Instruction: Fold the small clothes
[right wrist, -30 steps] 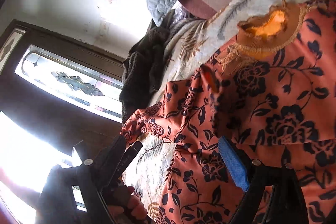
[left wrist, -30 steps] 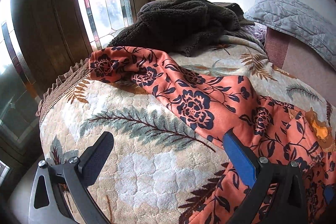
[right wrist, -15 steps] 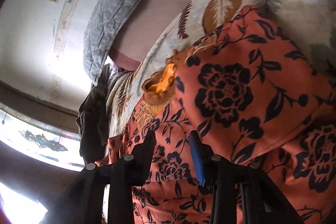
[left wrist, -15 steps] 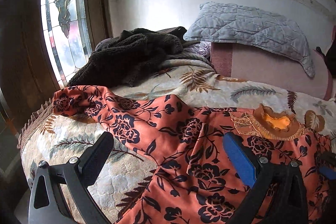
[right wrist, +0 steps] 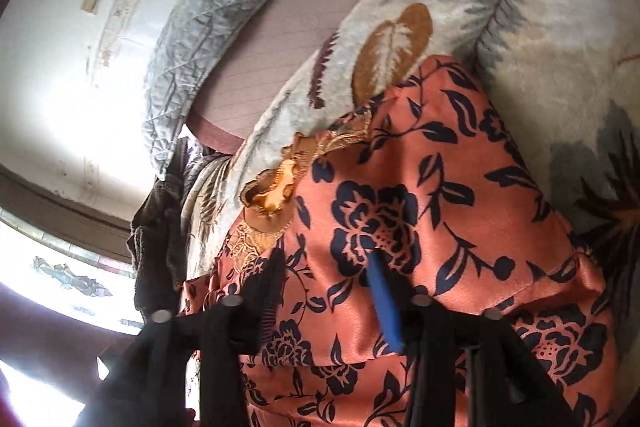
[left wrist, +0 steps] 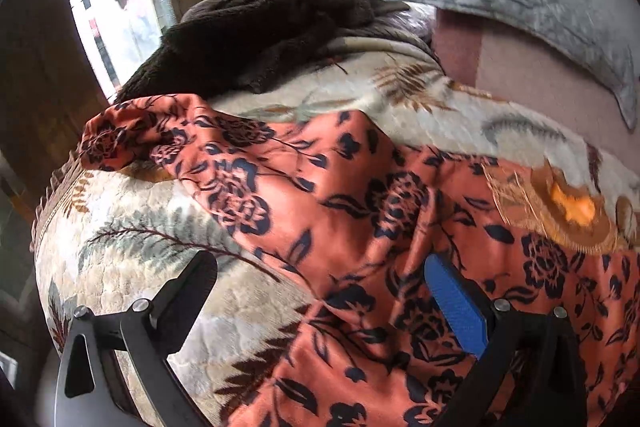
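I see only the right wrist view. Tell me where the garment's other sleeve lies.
Observer: The orange floral garment has its far sleeve crumpled at the bed's corner, near the window.
Operator: Report the left tongs.
Observer: The left tongs are open and hold nothing. The black finger is over the leaf-print blanket and the blue one is over the garment.
Operator: Check the dark fleece.
Observer: The dark fleece is heaped directly behind that sleeve's end. I cannot tell if they touch.
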`<move>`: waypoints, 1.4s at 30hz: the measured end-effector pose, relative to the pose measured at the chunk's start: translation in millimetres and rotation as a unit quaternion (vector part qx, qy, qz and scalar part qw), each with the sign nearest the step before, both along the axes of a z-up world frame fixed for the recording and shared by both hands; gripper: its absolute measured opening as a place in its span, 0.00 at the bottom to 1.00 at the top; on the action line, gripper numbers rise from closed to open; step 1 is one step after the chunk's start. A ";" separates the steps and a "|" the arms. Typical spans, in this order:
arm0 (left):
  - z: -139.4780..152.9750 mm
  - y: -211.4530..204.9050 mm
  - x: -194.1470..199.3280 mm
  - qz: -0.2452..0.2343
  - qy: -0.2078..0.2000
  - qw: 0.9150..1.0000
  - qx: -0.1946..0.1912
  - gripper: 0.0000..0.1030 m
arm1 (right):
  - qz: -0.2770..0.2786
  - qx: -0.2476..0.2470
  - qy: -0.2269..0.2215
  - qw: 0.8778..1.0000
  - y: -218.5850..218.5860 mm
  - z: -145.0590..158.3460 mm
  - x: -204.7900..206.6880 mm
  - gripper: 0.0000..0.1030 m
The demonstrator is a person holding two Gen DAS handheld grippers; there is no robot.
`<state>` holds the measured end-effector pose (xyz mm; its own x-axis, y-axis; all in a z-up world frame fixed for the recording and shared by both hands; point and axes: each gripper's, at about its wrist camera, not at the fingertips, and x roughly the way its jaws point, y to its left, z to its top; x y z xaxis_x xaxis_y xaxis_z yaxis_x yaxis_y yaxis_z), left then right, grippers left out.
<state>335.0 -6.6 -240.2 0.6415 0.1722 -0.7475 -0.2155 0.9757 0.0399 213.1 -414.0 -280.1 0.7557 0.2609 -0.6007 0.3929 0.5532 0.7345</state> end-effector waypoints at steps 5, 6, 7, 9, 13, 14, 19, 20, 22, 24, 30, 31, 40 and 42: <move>3.0 108.7 18.0 0.126 -0.014 0.990 -0.057 1.00 | 0.022 -0.032 -0.020 0.999 21.6 15.9 -1.8 0.73; -0.4 130.1 20.8 0.146 -0.013 0.987 -0.071 1.00 | 0.027 -0.037 -0.019 0.999 26.6 16.4 -1.2 0.73; -4.7 151.7 24.5 0.165 -0.010 0.982 -0.087 1.00 | 0.034 -0.043 -0.018 0.998 31.2 17.1 0.6 0.73; -14.9 191.0 28.5 0.199 -0.005 0.972 -0.123 1.00 | 0.046 -0.059 -0.018 0.997 41.3 19.5 5.5 0.73; -25.1 251.5 30.1 0.255 -0.019 0.948 -0.188 1.00 | 0.065 -0.070 -0.025 0.995 56.0 21.5 9.9 0.73; -24.4 263.0 30.9 0.261 -0.030 0.944 -0.197 1.00 | 0.069 -0.069 -0.026 0.995 58.4 20.8 11.9 0.73; -20.8 307.9 32.8 0.294 -0.063 0.930 -0.213 1.00 | 0.080 -0.071 -0.023 0.994 68.2 16.0 20.3 0.73; -20.6 314.5 33.1 0.298 -0.069 0.928 -0.212 1.00 | 0.083 -0.072 -0.022 0.994 70.2 14.7 21.7 0.73; -20.6 325.2 38.6 0.299 -0.074 0.929 -0.207 1.00 | 0.089 -0.076 -0.020 0.993 73.9 13.6 25.7 0.73; -22.9 332.6 45.8 0.294 -0.073 0.932 -0.200 1.00 | 0.095 -0.080 -0.019 0.992 77.8 13.0 29.1 0.73; -33.3 326.9 74.7 0.225 -0.065 0.948 -0.217 0.36 | 0.104 -0.102 -0.011 0.989 83.4 10.7 35.7 0.73; -37.8 324.9 79.5 0.206 -0.057 0.947 -0.239 0.06 | 0.102 -0.104 -0.011 0.989 82.7 10.8 35.5 0.73; 103.8 217.8 31.2 0.027 -0.166 0.953 -0.251 0.05 | 0.069 -0.104 -0.047 0.991 72.1 34.3 19.6 0.73; 136.5 171.9 12.6 -0.048 -0.177 0.947 -0.264 0.05 | 0.063 -0.098 -0.056 0.992 70.3 40.0 14.8 0.73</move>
<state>347.6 165.3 -103.7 0.8621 -0.2378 -0.4474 -0.0330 0.8548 -0.5179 227.8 -343.7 -240.2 0.7900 0.2437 -0.5626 0.2336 0.7288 0.6437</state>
